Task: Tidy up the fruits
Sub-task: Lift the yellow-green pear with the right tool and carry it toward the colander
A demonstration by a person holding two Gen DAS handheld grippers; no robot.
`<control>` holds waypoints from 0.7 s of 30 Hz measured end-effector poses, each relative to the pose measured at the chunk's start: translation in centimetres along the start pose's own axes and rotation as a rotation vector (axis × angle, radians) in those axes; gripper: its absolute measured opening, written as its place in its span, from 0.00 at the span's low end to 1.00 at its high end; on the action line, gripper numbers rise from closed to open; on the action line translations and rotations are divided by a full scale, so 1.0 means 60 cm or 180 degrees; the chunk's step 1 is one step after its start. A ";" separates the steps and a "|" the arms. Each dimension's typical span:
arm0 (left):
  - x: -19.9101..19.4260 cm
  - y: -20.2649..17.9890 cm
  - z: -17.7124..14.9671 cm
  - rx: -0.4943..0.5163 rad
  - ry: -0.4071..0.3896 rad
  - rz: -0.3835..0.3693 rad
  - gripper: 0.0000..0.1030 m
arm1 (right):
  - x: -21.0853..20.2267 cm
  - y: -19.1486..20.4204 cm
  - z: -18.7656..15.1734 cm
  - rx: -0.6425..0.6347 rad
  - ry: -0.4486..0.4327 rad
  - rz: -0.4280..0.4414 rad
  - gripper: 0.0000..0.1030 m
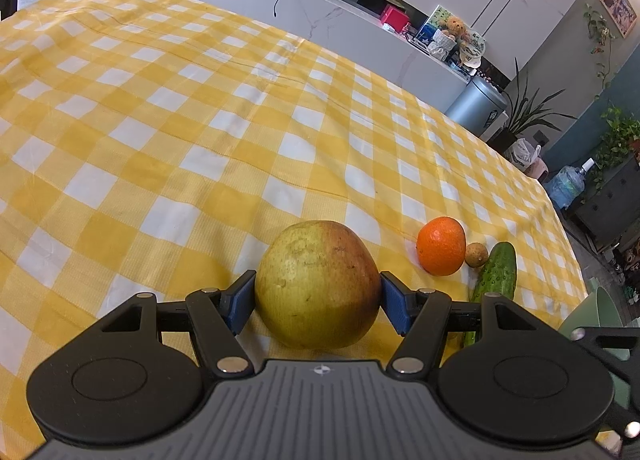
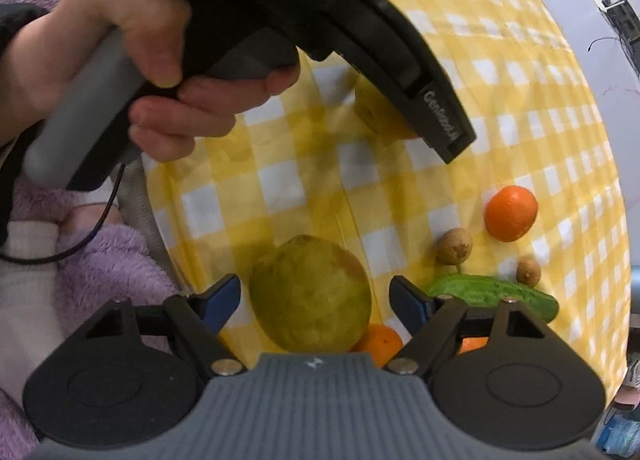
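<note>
Left gripper [image 1: 318, 290] is clamped on a blushed pear [image 1: 316, 268]: both blue pads press its sides, and it rests on the checked cloth [image 1: 160, 120]. Its red side faces the right pad; it looks nearly round, so its long axis is hard to tell.

Right gripper [image 2: 312, 294] points steeply down with its jaws apart around a green pear [image 2: 310, 296]. A gap shows on each side, so the pads do not touch it. The green pear lies on the cloth near the table's edge, its narrower end seemingly away from the camera, though the view is blurred.

Just behind it, partly hidden by the gripper, is an orange [image 2: 380, 340]. Beside the right finger lies a cucumber [image 2: 492, 292], its long axis running across the right wrist view, stem end toward the green pear. Beyond it sit two small brown fruits [image 2: 454, 246], one near each end, and a second orange [image 2: 510, 212] farther off.

In the left wrist view the cucumber runs away from the right finger, with one brown fruit touching the second orange.

A hand [image 2: 140, 72] grips the left gripper's handle above the cloth.
</note>
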State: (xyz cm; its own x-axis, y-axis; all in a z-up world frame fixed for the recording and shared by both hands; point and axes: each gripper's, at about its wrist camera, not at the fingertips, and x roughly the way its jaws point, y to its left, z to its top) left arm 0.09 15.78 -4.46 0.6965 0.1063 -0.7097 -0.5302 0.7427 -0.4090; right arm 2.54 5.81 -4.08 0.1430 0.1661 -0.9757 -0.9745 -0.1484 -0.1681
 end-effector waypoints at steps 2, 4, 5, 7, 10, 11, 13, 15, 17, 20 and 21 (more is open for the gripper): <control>0.000 0.000 0.000 0.0003 0.0000 0.0001 0.72 | 0.006 -0.004 0.002 0.0030 -0.0012 0.0035 0.65; 0.000 0.000 0.000 -0.0002 0.0001 0.0000 0.72 | 0.011 -0.006 0.003 0.0086 -0.0016 0.0093 0.64; 0.000 0.000 0.000 -0.0002 0.0001 0.0001 0.72 | 0.011 -0.006 0.004 0.0096 -0.0013 0.0093 0.64; 0.000 -0.001 -0.001 0.0010 0.0000 0.0003 0.72 | 0.011 -0.007 0.005 0.0129 -0.0010 0.0083 0.63; 0.001 -0.002 0.000 0.0014 0.0001 0.0004 0.72 | 0.011 -0.010 0.004 0.0302 -0.0014 0.0070 0.63; 0.001 -0.002 0.000 0.0011 0.0002 0.0003 0.72 | 0.012 -0.012 0.004 0.0373 -0.0021 0.0066 0.63; 0.001 -0.002 0.000 0.0005 -0.0009 0.0006 0.72 | 0.011 -0.014 0.001 0.0574 -0.0023 0.0060 0.63; -0.001 -0.003 0.001 0.0017 -0.0020 0.0015 0.72 | 0.011 -0.026 -0.003 0.0959 0.0037 0.0105 0.63; -0.002 -0.006 0.000 0.0043 -0.0033 0.0030 0.72 | 0.011 -0.043 -0.010 0.1446 0.0090 0.0183 0.63; -0.003 -0.010 -0.001 0.0103 -0.0033 0.0048 0.72 | 0.000 -0.055 -0.029 0.1778 -0.0068 0.0333 0.63; -0.003 -0.009 -0.001 0.0104 -0.0040 0.0043 0.72 | -0.005 -0.056 -0.036 0.1835 -0.0109 0.0342 0.63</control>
State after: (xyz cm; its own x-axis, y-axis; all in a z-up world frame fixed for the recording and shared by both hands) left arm 0.22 15.30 -4.12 0.6953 0.1246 -0.7078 -0.5237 0.7623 -0.3803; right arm 6.15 4.18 -3.50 0.0419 0.2123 -0.9763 -0.9212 0.3864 0.0445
